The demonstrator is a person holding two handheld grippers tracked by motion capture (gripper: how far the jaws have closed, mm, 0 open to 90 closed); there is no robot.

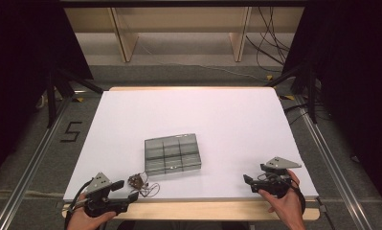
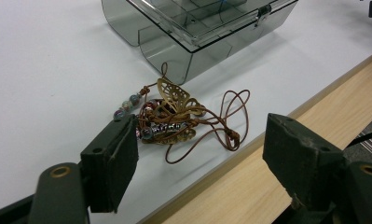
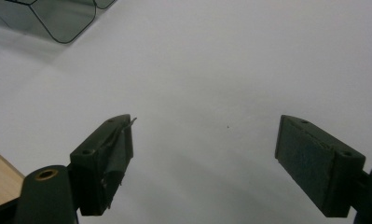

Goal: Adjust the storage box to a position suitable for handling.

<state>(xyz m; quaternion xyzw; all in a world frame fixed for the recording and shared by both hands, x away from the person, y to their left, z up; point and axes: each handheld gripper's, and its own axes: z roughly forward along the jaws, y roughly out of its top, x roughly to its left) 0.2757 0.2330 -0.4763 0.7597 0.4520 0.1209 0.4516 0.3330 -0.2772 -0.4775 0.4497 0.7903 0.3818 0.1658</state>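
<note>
Down near the desk's (image 1: 131,110) front edge, at about seven o'clock from the smoky grey clear plastic compartment box (image 1: 172,154), lay a tangled brown cord necklace with a brass butterfly pendant and coloured beads (image 2: 174,122). Its heap ran roughly along the desk edge, cord loops trailing toward the wooden border. The left gripper (image 2: 200,156) hovered just short of it, fingers (image 2: 111,161) spread wide, the nearer bead strand just beyond the left one. At four o'clock from the box, well apart, the right gripper (image 3: 204,163) sat over bare white surface, fingers (image 3: 106,161) likewise apart and holding nothing.
</note>
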